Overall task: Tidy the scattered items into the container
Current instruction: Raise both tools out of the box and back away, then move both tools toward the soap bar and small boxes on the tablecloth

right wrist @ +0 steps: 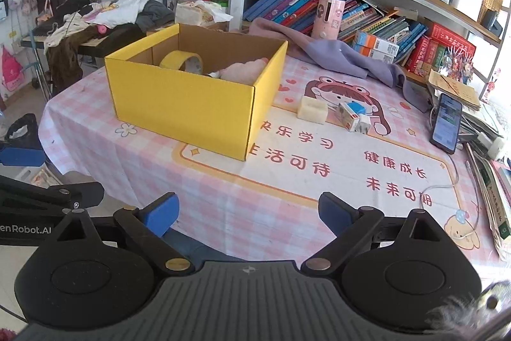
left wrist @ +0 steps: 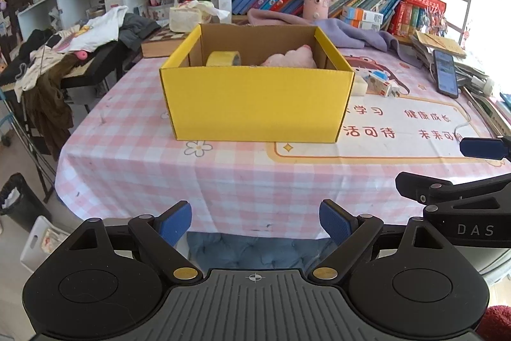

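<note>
A yellow cardboard box (left wrist: 255,104) (right wrist: 182,104) stands open on the pink checked tablecloth. Inside it lie a roll of yellow tape (left wrist: 223,58) (right wrist: 181,61) and a pink plush toy (left wrist: 290,59) (right wrist: 242,71). To the right of the box sit a cream block (right wrist: 312,109) and a small white and blue carton with a plug adapter (right wrist: 353,116) (left wrist: 381,85). My left gripper (left wrist: 255,221) hangs open over the table's near edge, nothing between its blue pads. My right gripper (right wrist: 247,214) is open too, empty, also at the near edge.
A phone (right wrist: 446,122) (left wrist: 445,73) lies at the table's right with a cable. A purple cloth (right wrist: 335,53) is draped behind the box. Bookshelves fill the back. A clothes-covered stand (left wrist: 64,59) and a black bin (left wrist: 19,197) are at the left.
</note>
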Tool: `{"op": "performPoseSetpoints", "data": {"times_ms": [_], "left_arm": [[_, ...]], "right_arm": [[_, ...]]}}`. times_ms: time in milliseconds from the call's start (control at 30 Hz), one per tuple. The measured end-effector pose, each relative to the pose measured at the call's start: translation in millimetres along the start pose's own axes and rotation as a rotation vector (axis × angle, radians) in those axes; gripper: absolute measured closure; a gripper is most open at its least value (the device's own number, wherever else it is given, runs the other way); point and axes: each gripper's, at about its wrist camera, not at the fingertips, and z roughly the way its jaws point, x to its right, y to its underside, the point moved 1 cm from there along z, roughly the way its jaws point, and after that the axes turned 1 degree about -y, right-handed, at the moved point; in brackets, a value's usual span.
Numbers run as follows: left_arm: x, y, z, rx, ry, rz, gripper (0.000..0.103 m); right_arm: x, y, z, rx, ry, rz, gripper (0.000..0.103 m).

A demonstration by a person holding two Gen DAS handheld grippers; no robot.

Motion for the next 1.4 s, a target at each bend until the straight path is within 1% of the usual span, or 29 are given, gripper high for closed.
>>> {"op": "performPoseSetpoints", "data": {"times_ms": [467,1400], "left_arm": [[11.1,2.5,1.8,-0.022,0.011,0.028,0.014],[55.1,-9.6,25.4,-0.062,0.123,0.108,0.014]], "right_arm": [[5.8,10.5,-4.0,-0.013,0.025,0.023,0.007],[46.5,20.0,-5.5,-0.045,0.135,0.099,0.006]]}}
